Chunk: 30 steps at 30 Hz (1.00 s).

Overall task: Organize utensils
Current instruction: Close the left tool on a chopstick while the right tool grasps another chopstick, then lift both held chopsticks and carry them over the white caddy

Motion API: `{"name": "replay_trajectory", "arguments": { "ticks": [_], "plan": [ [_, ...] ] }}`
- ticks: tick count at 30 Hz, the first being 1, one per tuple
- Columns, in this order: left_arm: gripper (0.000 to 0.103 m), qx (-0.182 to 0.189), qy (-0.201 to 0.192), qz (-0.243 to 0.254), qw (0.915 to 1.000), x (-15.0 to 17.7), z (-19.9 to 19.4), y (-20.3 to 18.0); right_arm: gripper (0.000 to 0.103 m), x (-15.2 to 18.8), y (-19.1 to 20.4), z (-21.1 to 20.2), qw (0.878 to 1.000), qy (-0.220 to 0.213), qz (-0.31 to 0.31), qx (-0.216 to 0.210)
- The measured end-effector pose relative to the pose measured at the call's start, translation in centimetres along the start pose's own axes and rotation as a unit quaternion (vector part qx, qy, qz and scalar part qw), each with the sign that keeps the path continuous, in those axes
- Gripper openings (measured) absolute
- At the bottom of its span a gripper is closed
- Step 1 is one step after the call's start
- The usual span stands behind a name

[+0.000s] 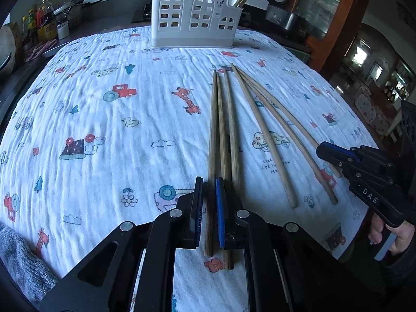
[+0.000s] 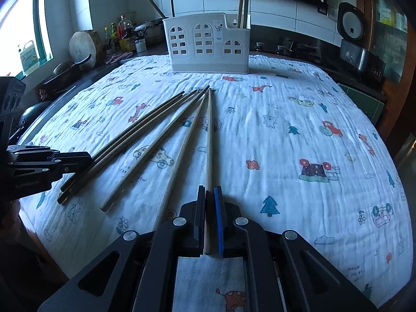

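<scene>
Your left gripper (image 1: 209, 182) pinches one dark wooden chopstick (image 1: 212, 135) near its thick end, while your right gripper (image 2: 210, 189) pinches a pale wooden chopstick (image 2: 209, 140) likewise.

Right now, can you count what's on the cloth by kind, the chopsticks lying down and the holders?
Chopsticks lying on the cloth: 6, one in the left gripper, one in the right gripper
White utensil holder: 1
Total: 7
</scene>
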<state>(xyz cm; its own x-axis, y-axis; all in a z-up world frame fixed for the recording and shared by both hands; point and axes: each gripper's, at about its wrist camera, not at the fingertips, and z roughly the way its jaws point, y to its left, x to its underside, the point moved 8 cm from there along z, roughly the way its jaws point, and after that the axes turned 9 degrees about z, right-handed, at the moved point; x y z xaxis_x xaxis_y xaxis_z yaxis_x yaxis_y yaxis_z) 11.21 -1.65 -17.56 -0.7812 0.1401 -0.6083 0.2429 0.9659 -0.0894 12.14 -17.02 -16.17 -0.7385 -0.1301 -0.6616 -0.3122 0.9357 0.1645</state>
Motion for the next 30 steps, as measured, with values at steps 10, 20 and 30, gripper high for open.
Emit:
{"name": "replay_trajectory", "arguments": {
  "ticks": [10,20,30],
  "plan": [
    [0.009,-0.002,-0.001,-0.016,0.9999,0.6,-0.5,0.0,0.007,0.2,0.0,-0.2,1.0,-0.005,0.005,-0.002],
    [0.005,-0.006,-0.008,-0.021,0.9997,0.1,-0.8,0.1,0.007,0.1,-0.1,-0.4,1.0,-0.017,0.016,-0.007],
    [0.005,-0.012,-0.042,-0.003,0.999,-1.8,-4.4,0.4,0.007,-2.9,-0.1,-4.2,0.998,-0.067,0.006,-0.005]
  ]
}}
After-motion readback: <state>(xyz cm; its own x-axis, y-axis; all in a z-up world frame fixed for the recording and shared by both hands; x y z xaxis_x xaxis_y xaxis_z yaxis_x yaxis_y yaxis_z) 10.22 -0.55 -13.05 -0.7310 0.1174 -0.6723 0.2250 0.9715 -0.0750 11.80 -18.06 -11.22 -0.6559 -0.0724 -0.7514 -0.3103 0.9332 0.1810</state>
